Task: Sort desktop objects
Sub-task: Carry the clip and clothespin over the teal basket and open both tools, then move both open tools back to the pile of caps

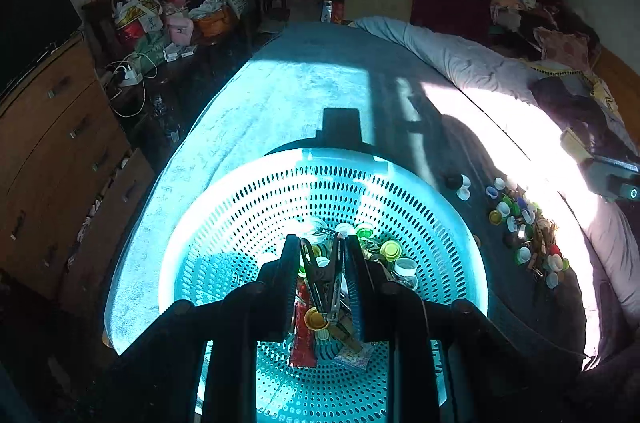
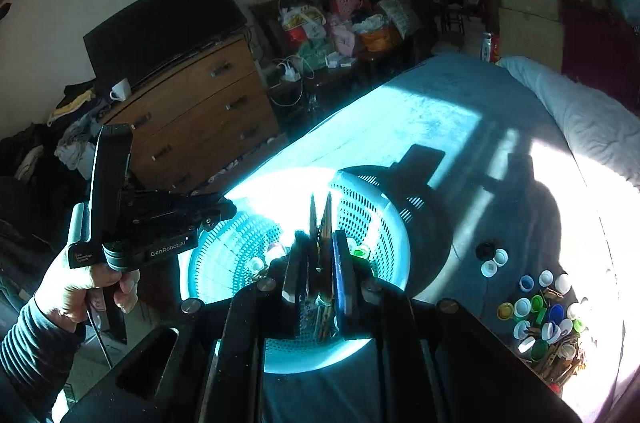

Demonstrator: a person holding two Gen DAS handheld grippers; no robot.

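A round perforated teal basket (image 1: 248, 207) sits on the bed and holds bottle caps, a red wrapper and other small items. My left gripper (image 1: 322, 243) is shut on a metal clothespin (image 1: 324, 279) above the basket's contents. My right gripper (image 2: 320, 239) is shut on a wooden clothespin (image 2: 322, 223), held above the same basket (image 2: 384, 223). The left gripper's body (image 2: 140, 223), held in a hand, shows at the left of the right wrist view. A pile of bottle caps and wooden clothespins (image 1: 528, 235) lies on the bed right of the basket; it also shows in the right wrist view (image 2: 548, 319).
The basket rests on a blue blanket (image 1: 288, 91) with a rolled quilt (image 1: 460, 59) along the right. A wooden dresser (image 1: 52, 151) with a dark screen stands left. Cluttered bags (image 1: 172, 11) fill the back. The right gripper's body (image 1: 608, 175) shows at the far right.
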